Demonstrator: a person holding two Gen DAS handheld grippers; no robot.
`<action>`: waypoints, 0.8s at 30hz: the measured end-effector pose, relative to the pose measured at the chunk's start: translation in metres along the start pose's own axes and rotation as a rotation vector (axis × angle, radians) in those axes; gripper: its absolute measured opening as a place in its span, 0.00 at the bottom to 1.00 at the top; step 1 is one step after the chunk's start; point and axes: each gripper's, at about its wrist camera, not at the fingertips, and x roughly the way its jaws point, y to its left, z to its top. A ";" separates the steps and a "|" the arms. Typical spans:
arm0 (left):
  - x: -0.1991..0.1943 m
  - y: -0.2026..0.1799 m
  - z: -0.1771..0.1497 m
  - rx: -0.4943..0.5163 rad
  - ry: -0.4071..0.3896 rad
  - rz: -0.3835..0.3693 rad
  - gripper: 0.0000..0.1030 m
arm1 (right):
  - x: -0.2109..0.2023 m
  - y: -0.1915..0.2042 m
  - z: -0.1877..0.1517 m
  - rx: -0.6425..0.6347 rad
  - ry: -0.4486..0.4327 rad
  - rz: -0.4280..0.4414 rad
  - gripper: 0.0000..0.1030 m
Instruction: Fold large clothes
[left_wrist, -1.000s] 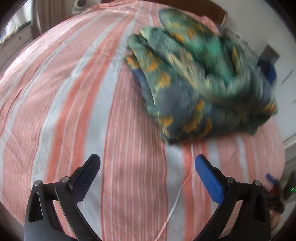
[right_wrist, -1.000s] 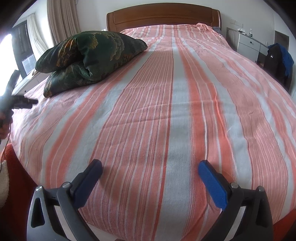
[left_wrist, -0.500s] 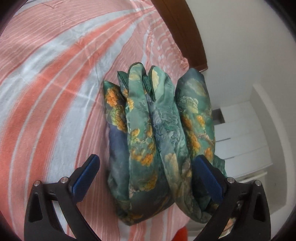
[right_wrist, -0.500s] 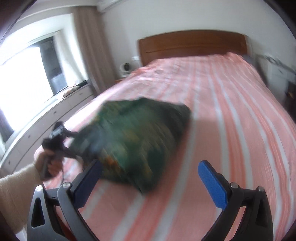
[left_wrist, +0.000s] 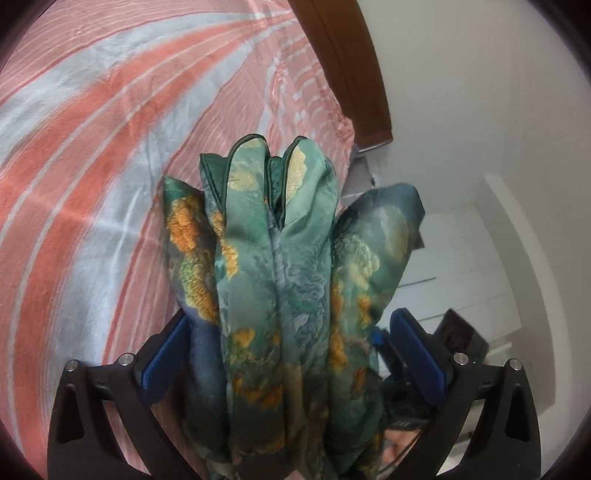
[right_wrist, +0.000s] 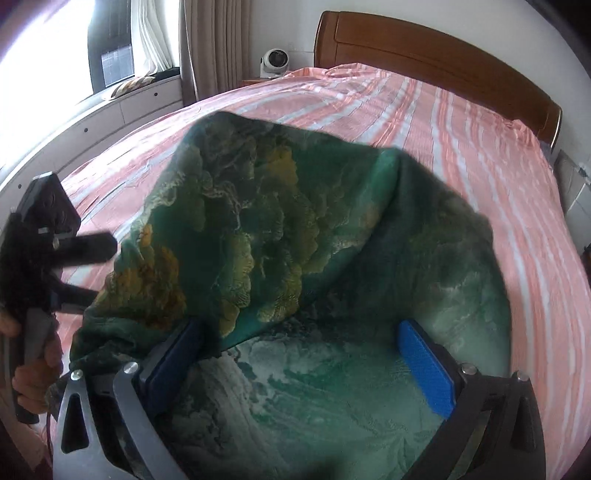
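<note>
A thick folded cloth (left_wrist: 280, 258), green with orange and cream patterns, stands in several layers between the wide-apart blue pads of my left gripper (left_wrist: 288, 321), which is open around its near end. In the right wrist view the same cloth (right_wrist: 258, 206) lies bunched on the striped bed (right_wrist: 480, 147). My right gripper (right_wrist: 299, 328) is open with the cloth's near part lying between its fingers. The left gripper (right_wrist: 103, 271) shows at the cloth's left end, held by a hand (right_wrist: 33, 373).
The pink, white and grey striped bed (left_wrist: 92, 147) stretches to a wooden headboard (right_wrist: 424, 44). A small white fan (right_wrist: 274, 61) sits beside the headboard. White drawers (right_wrist: 129, 103) run under the window at left. White cabinets (left_wrist: 461, 258) stand past the bed's edge.
Both grippers have closed in on the folded cloth from a distance. It now sits between the fingers of each. Neither gripper's finger spacing has changed.
</note>
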 end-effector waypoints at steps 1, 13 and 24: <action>0.003 -0.003 0.000 0.014 0.009 -0.004 1.00 | 0.004 -0.005 -0.008 0.020 -0.007 0.013 1.00; 0.055 -0.049 -0.001 0.258 0.158 0.324 0.98 | 0.004 0.004 -0.020 0.001 -0.077 0.006 1.00; 0.057 -0.064 0.011 0.206 0.172 0.417 0.75 | -0.135 -0.152 -0.074 0.415 -0.171 0.247 1.00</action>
